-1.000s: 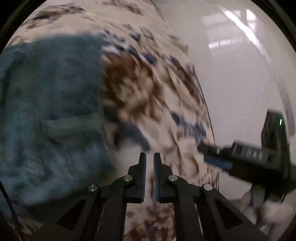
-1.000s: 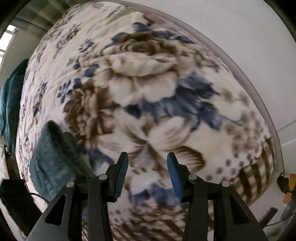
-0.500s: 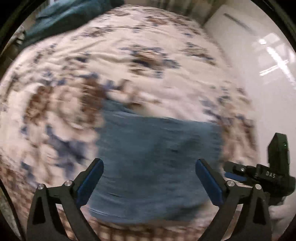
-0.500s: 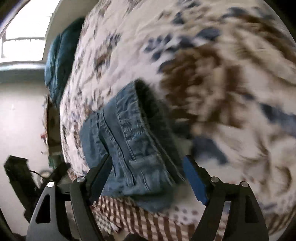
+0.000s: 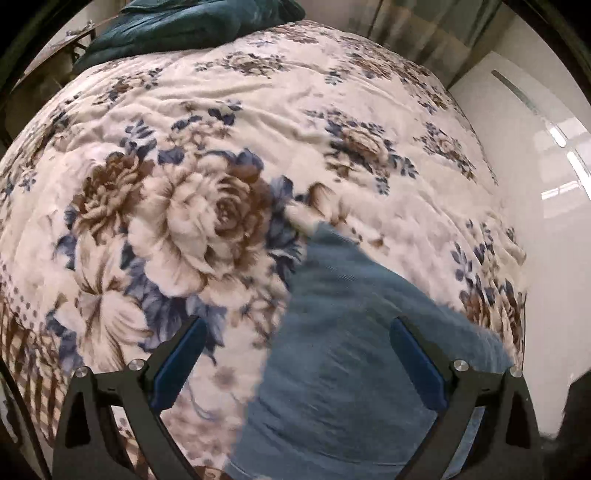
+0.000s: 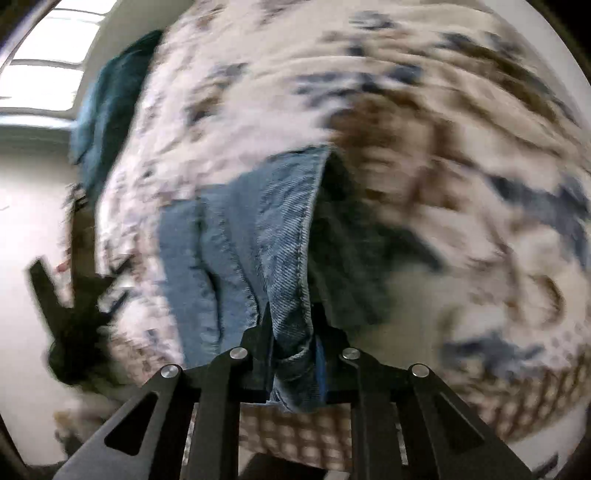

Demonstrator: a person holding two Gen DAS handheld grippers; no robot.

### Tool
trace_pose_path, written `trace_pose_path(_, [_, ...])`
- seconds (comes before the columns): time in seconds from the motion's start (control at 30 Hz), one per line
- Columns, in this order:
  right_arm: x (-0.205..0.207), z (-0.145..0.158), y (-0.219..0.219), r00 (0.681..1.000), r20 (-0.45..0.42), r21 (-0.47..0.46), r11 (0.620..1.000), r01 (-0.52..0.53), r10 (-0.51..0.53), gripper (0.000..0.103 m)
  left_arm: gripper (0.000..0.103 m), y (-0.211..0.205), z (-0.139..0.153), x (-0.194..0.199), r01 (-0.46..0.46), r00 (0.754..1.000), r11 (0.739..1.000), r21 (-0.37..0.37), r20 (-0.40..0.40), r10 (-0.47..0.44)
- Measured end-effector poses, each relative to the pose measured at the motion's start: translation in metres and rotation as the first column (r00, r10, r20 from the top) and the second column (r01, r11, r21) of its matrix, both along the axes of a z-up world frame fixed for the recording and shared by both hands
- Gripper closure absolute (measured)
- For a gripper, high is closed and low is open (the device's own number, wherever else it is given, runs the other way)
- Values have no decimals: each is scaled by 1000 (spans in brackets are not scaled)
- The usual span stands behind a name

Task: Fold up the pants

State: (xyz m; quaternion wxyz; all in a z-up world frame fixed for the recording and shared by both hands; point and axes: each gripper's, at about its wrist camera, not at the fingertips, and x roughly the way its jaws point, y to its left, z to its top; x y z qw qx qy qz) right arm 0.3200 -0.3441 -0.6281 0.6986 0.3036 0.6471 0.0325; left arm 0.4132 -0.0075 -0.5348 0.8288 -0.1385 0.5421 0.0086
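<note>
The blue denim pants [image 5: 354,362] lie folded into a compact block on the near right part of a cream fleece blanket printed with brown and blue flowers [image 5: 221,122], close to the blanket's near edge. In the left wrist view they read as a flat, blurred slab of mid-blue cloth with a fine woven grain. The right wrist view shows more: stacked layers, a stitched seam running along a raised edge [image 6: 306,236], paler worn patches, and a dark hollow beside that lifted edge.

The left gripper [image 5: 295,362] hovers over the pants with its jaws spread wide and nothing between its blue pads [image 5: 177,362].

The right gripper [image 6: 291,332] has its jaws pinched tight on a fold of the denim.

A dark teal bundle of cloth [image 5: 192,26] sits at the far left end of the bed.
</note>
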Motion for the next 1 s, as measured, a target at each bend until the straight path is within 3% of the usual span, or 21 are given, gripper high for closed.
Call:
trace_pose_path(0.1, [0,-54,4,987,-148,132,991,-37,57,72,2,7,2,5,-30,999,999,-31,22,31])
trace_pose_path(0.13, [-1,-58,4,984,-166,133,990,-38,60,55,2,9,1,8,-43,999,999,-30,20,44])
trace_pose_path(0.17, [0,-57,1,986,-157,124,992,-31,50,42,2,10,-1,12,-52,998,998,-29,18,53])
trace_pose_path(0.27, [7,-37,-19,997,-75,92,996,17,-10,37,2,14,-12,24,-33,999,998,-57,-41,31])
trace_pose_path(0.33, [15,-30,-35,997,-34,135,988,74,-70,30,2,17,-19,33,-30,997,997,-71,-75,25])
trace_pose_path(0.47, [46,-46,-40,997,-29,184,980,81,-77,30,2,24,-39,61,-38,984,990,-138,-176,14])
trace_pose_path(0.57, [63,-57,-32,999,-38,167,986,32,-26,30,2,31,-62,95,-110,944,967,-232,-329,28])
trace_pose_path(0.63, [71,-58,-19,999,-38,156,988,4,2,31,2,20,-81,125,-89,906,961,-263,-421,-32])
trace_pose_path(0.7, [74,-57,-11,1000,-25,137,990,-15,18,37,2,-1,-96,147,7,866,980,-200,-488,-106])
trace_pose_path(0.73, [79,-56,-7,999,-18,144,989,-24,26,50,7,-10,-100,153,65,852,983,-172,-503,-144])
trace_pose_path(0.77, [80,-55,-5,1000,-13,147,989,-25,27,63,18,-23,-107,158,157,828,983,-96,-530,-184])
trace_pose_path(0.8, [81,-53,-4,999,-13,126,992,-31,33,64,44,-34,-112,160,243,804,970,-16,-556,-210])
trace_pose_path(0.83, [85,-53,-1,999,-9,105,993,-44,45,68,57,-45,-116,160,343,774,939,25,-574,-268])
trace_pose_path(0.9, [86,-44,5,998,1,55,996,-65,65,72,57,-63,-117,155,512,730,846,145,-592,-341])
trace_pose_path(0.97, [89,-39,9,998,2,32,997,-67,67,82,52,-79,-115,148,630,689,737,243,-614,-386])
trace_pose_path(1.0, [93,-40,13,998,-3,19,998,-65,66,82,39,-89,-114,143,694,670,645,321,-616,-414])
